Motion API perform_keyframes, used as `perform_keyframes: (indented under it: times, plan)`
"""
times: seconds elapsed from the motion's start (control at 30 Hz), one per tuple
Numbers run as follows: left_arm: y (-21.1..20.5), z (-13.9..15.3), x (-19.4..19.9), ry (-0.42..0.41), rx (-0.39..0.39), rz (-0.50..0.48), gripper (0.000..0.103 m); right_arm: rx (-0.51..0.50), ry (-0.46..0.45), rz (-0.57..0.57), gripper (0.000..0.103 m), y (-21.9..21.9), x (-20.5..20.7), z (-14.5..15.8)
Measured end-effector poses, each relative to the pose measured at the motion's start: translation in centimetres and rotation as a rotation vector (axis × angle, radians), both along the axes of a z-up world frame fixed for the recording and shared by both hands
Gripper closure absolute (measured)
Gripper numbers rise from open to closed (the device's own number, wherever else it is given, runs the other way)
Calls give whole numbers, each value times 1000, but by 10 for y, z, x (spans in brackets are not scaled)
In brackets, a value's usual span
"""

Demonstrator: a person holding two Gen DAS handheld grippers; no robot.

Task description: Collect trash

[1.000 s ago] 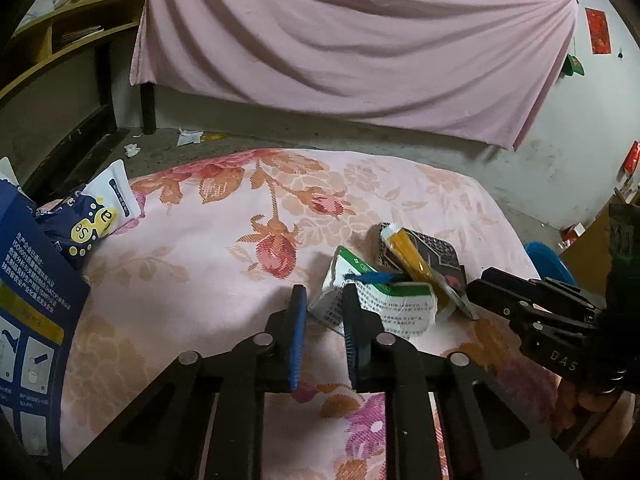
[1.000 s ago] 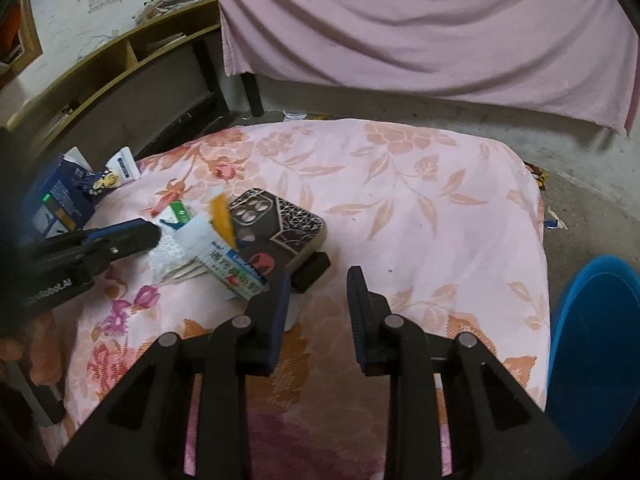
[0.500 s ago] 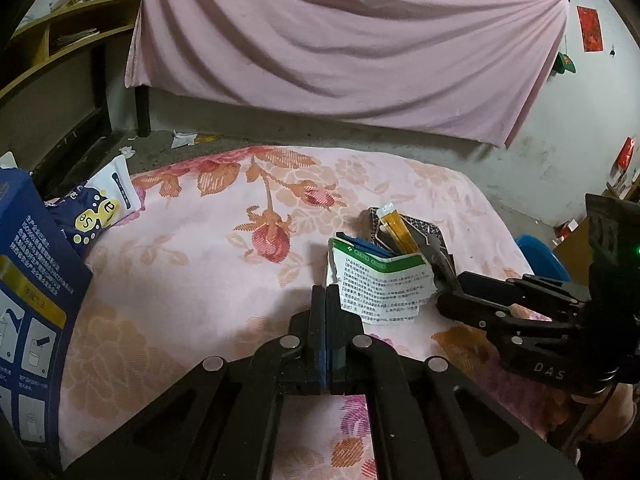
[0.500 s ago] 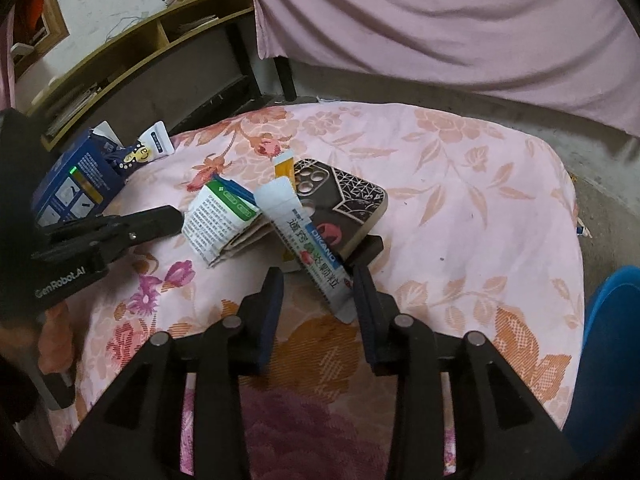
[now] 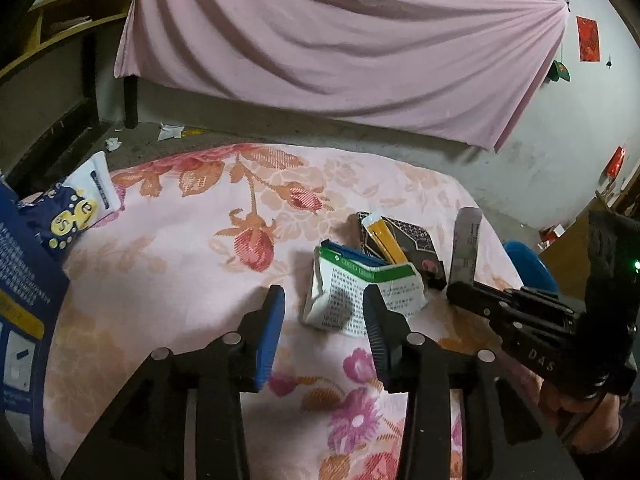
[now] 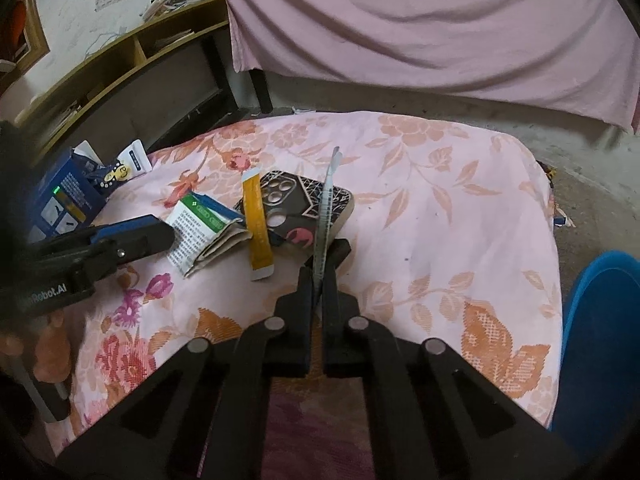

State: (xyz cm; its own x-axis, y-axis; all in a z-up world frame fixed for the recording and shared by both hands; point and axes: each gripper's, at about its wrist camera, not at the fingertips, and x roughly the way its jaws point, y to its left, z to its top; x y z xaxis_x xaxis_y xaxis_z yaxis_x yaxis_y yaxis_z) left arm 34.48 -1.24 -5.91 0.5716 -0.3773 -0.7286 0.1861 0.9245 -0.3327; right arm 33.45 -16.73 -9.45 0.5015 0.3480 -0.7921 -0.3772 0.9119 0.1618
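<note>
A: What's biggest in view?

B: A floral pink bedspread (image 5: pixel 180 264) covering the surface, with a pink curtain (image 5: pixel 340 48) hanging behind it and a blue bin (image 6: pixel 600 344) off its right edge.

A: And on the cloth?

B: At the left edge a blue carton (image 5: pixel 20 280) with a smiley-face snack packet (image 5: pixel 76 208) beside it. Near the middle lies a patterned phone case (image 6: pixel 296 208); a yellow sachet (image 6: pixel 258 228) lies across its left side, and a folded white-and-green leaflet packet (image 5: pixel 360 292) rests just left of that, touching it.

A: The left gripper (image 5: pixel 324 332)?

B: Its blue-padded fingers are spread wide with nothing between them, low over the cloth, the leaflet packet just ahead of the tips.

A: The right gripper (image 6: pixel 318 280)?

B: Its fingers are pinched together on the lower end of a flat silver-white printed sachet (image 6: pixel 326 208), which stands up edge-on above the phone case. From the left wrist camera the same sachet shows its flat face, rising from the gripper tip beside the case.
</note>
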Motion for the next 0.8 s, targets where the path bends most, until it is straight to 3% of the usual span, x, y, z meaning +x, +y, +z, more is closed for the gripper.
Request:
perform_keyframes:
  times: [0.13, 0.23, 0.47, 0.8]
  plan:
    - [-2, -2, 3, 10, 0, -15, 69, 11, -15, -14, 72, -1, -1, 3]
    - [-8, -4, 4, 23, 9, -46, 86, 12, -26, -17, 72, -3, -3, 4]
    - [-13, -1, -5, -21, 13, -73, 98, 20, -59, -31, 72, -5, -7, 9]
    - [4, 15, -42, -144, -13, -31, 103, 17, -151, -59, 72, -9, -23, 23]
